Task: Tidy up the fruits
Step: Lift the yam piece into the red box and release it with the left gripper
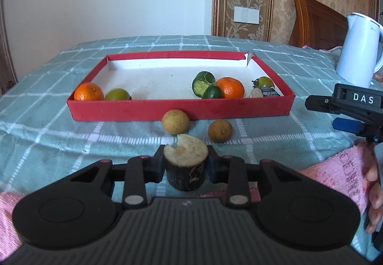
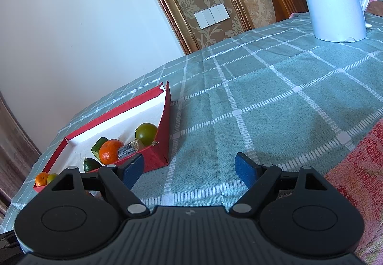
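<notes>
- Between my left gripper's point(image 1: 186, 164) pads, a short dark-skinned stub of fruit point(image 1: 185, 165) is sitting clamped, its pale cut face turned upward and its long axis standing upright, crosswise to the fingers.
- Just beyond it, two brown round fruits point(image 1: 176, 121) point(image 1: 220, 131) are lying loose on the checked cloth point(image 1: 47, 135), the left one touching the box's near wall.
- Straight ahead and slightly higher, the red box point(image 1: 179, 110) is lying with its long side across my line of reach; oranges and green fruits are resting inside.
- Off to my right, my right gripper point(image 2: 190, 169) is hovering wide and empty over bare cloth, farther from the loose fruits.
- Farthest, a white kettle point(image 1: 356, 54) is standing.
</notes>
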Motion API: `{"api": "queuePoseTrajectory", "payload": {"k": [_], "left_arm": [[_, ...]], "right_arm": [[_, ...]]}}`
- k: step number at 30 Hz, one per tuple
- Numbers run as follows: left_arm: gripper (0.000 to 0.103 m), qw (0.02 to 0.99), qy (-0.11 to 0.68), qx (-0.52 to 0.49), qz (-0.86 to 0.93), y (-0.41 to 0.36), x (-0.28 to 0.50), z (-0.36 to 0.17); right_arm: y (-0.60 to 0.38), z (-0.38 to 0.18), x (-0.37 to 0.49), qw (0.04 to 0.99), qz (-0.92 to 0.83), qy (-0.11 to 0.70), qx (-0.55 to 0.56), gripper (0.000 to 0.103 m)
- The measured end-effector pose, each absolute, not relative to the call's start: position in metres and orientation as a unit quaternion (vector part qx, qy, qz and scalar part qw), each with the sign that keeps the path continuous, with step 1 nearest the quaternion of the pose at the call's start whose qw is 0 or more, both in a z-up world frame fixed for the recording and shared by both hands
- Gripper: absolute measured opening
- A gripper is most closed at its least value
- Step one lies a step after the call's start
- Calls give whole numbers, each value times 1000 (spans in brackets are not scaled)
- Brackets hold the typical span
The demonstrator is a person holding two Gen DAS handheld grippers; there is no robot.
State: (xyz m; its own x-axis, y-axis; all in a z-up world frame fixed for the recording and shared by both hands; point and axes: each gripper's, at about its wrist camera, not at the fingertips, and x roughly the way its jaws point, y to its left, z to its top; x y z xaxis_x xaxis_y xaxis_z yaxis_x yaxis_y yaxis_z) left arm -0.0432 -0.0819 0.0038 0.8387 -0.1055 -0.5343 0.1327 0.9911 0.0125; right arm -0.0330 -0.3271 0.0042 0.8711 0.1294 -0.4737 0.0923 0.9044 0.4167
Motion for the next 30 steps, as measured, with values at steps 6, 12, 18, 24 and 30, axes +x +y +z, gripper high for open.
{"api": "queuePoseTrajectory", "payload": {"k": [6, 12, 18, 24, 30], "left_arm": [[31, 966, 251, 52, -41, -87, -42, 20], [31, 970, 232, 65, -24, -83, -29, 36], [31, 973, 223, 68, -4, -73, -8, 44], [31, 973, 217, 70, 23, -57, 20, 49], [31, 970, 233, 55, 43, -35, 60, 50]], "right_arm": [[-326, 4, -32, 942, 10, 254, 219, 83], [-328, 4, -33, 942, 10, 253, 220, 83], [-328, 4, -33, 942, 11, 253, 220, 83], [-328, 4, -33, 942, 11, 254, 220, 84], [-325, 4, -32, 942, 11, 254, 220, 84]]}}
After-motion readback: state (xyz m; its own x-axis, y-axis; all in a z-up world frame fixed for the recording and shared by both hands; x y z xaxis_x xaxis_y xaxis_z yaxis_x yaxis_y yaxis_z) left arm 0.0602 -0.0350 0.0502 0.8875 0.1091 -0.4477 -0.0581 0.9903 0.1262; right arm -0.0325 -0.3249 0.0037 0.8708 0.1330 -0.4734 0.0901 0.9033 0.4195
